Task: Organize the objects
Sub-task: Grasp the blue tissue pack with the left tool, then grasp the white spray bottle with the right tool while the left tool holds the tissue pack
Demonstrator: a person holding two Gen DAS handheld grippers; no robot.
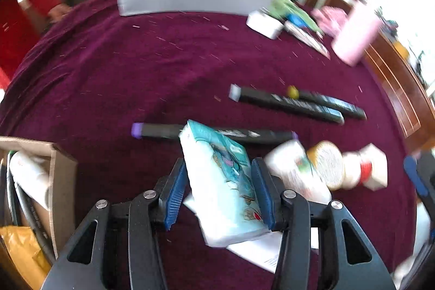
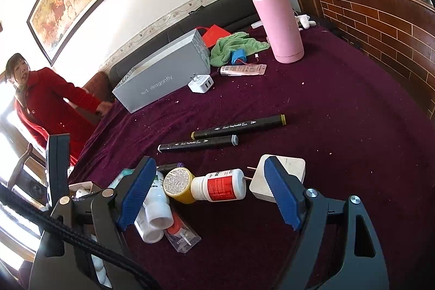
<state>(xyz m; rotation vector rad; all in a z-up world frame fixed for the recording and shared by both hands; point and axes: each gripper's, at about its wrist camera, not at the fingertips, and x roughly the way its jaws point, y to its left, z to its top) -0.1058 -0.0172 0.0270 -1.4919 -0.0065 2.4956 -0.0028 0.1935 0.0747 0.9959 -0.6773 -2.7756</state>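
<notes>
- Left gripper (image 1: 218, 181) has a light-blue tissue pack (image 1: 223, 181) between its blue pads; the left pad touches it, but a firm grip cannot be told.
- Tissue pack is tilted above the purple cloth (image 1: 108, 72), near a cardboard box (image 1: 62, 181).
- Right gripper (image 2: 212, 195) is wide and empty, over small bottles (image 2: 217, 185) and a white charger (image 2: 285, 167).
- Black markers (image 2: 239, 127) lie further away.

Daylight floods both views, blown out white at the upper right and left edges. The left wrist view is smeared with motion blur; the right is sharp. Fisheye bending curves the edges, with dark corners.
</notes>
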